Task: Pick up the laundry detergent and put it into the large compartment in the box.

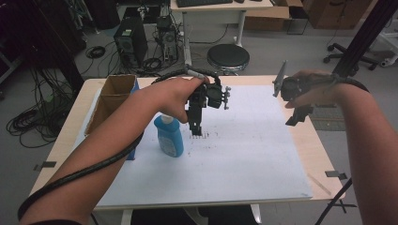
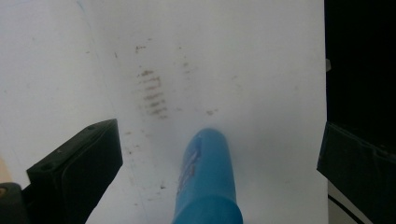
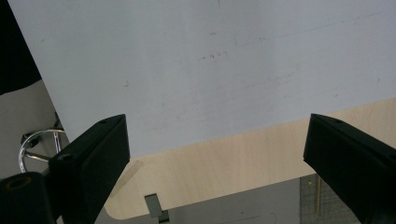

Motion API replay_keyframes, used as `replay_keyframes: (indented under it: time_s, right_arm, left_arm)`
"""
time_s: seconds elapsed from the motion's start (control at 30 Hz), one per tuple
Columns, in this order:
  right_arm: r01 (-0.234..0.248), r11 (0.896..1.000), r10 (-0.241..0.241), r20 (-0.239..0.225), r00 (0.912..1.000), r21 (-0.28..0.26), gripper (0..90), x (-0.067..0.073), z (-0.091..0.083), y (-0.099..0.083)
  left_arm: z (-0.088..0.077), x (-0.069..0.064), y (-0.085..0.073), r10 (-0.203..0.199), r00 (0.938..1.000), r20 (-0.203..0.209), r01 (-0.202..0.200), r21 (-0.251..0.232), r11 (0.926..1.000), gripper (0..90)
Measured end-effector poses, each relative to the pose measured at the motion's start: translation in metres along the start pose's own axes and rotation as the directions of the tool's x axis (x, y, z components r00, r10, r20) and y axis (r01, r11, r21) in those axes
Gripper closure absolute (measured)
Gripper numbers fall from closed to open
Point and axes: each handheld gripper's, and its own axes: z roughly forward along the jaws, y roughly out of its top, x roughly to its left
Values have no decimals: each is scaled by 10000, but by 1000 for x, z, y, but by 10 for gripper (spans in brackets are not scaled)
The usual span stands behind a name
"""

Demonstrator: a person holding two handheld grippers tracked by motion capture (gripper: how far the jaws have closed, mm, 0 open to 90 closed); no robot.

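Grey floor (image 1: 281, 51), light wooden table (image 1: 324, 154) under a white sheet (image 1: 253, 154), black round stool (image 1: 228, 57) behind it, computer tower (image 1: 131, 44) with loose cables (image 1: 28, 122), white desk (image 1: 220, 11), cardboard boxes (image 1: 328, 11)

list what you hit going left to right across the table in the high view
cardboard box → blue bottle → left gripper → right gripper
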Motion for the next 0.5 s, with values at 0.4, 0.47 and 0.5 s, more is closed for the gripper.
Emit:
replay_keyframes:
  time_s: [0.4, 0.47, 0.5]
  right_arm:
    - [81, 9999, -81, 71, 9999, 63, 69, 4, -1, 6]
    - [71, 10000, -71, 63, 10000, 49, 69, 4, -2, 7]
    - [73, 10000, -73, 103, 9999, 27, 68, 5, -2, 7]
  left_arm:
    - [-6, -4, -7, 123, 9998, -141, -124, -76, 9999, 3]
    - [-7, -4, -7, 152, 9998, -114, -153, -74, 9999, 2]
    - [-9, -4, -8, 233, 9996, -167, -235, -78, 9997, 2]
